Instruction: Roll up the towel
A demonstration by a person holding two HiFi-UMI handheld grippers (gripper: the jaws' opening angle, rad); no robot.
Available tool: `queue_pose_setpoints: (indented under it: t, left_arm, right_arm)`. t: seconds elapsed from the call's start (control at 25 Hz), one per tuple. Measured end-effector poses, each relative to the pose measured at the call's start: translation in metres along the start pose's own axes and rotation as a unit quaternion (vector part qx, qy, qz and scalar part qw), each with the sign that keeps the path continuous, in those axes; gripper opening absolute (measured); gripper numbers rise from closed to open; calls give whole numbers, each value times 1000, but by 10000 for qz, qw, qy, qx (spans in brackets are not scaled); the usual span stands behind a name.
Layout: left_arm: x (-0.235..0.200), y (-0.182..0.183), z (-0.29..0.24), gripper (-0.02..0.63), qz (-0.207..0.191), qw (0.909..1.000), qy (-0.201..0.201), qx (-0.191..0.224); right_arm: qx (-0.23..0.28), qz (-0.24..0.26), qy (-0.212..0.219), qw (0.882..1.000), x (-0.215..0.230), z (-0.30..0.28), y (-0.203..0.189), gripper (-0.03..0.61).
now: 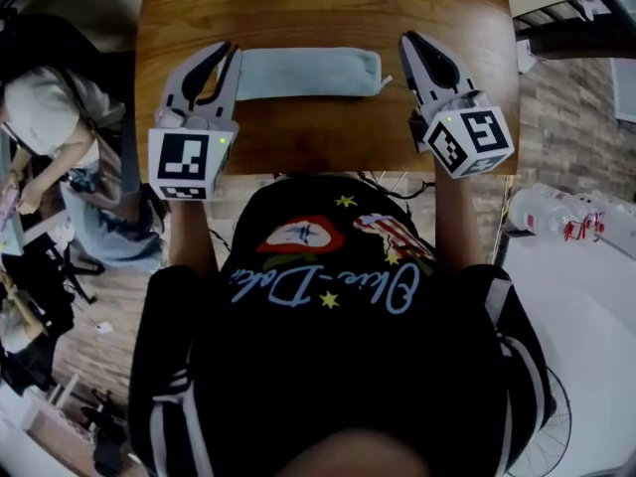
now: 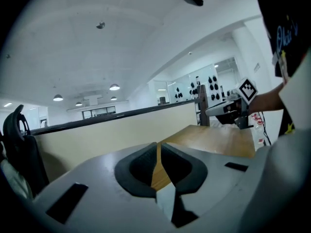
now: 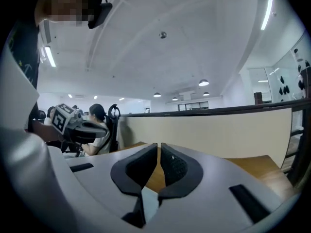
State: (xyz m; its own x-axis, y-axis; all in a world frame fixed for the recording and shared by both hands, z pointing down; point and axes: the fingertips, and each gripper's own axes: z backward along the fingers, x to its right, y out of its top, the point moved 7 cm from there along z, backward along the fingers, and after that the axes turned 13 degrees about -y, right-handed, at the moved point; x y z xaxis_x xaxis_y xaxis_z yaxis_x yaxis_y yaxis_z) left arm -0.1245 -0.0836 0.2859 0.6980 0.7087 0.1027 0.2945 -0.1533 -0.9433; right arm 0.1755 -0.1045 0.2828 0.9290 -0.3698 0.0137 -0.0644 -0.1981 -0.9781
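A pale blue towel (image 1: 308, 73) lies rolled into a long bundle across the far half of the wooden table (image 1: 328, 8). My left gripper (image 1: 231, 50) hovers by the roll's left end, held above the table. Its jaws are shut with nothing between them, and only a thin slit shows in the left gripper view (image 2: 158, 149). My right gripper (image 1: 407, 38) hangs off the roll's right end, a little apart from it. It too is shut and empty in its own view (image 3: 159, 152). Neither gripper view shows the towel.
A seated person (image 1: 50, 117) is at the left beside the table. Plastic bottles (image 1: 556, 212) lie on a white surface (image 1: 586, 306) at the right. A low cream partition (image 3: 218, 130) runs beyond the table's far edge.
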Motion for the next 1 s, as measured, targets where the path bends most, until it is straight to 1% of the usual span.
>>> queue_pose_setpoints:
  t: [0.08, 0.16, 0.36, 0.52, 0.64, 0.76, 1.0]
  left_arm:
    - [10, 13, -2, 18, -183, 9998, -44, 108]
    - [20, 22, -3, 11, -394, 9991, -32, 126]
    - [35, 35, -6, 11, -706, 9974, -60, 83]
    - [38, 37, -6, 11, -585, 9979, -129, 242]
    - [39, 38, -5, 11, -530, 9983, -93, 241]
    - [39, 37, -3, 11, -437, 9987, -112, 255]
    - [40, 33, -2, 11, -407, 9988, -125, 250]
  right_arm:
    - [161, 121, 88, 9998, -4, 8, 10, 15]
    - [272, 228, 155, 9993, -12, 16, 17, 13]
    - [320, 403, 463, 9976, -38, 24, 18, 12]
    - [292, 371, 569, 9973, -48, 24, 16, 12]
    - [308, 270, 649, 9970, -48, 24, 19, 5]
    - [283, 204, 643, 9973, -47, 25, 20, 3]
    - [222, 284, 671, 9971, -51, 24, 18, 3]
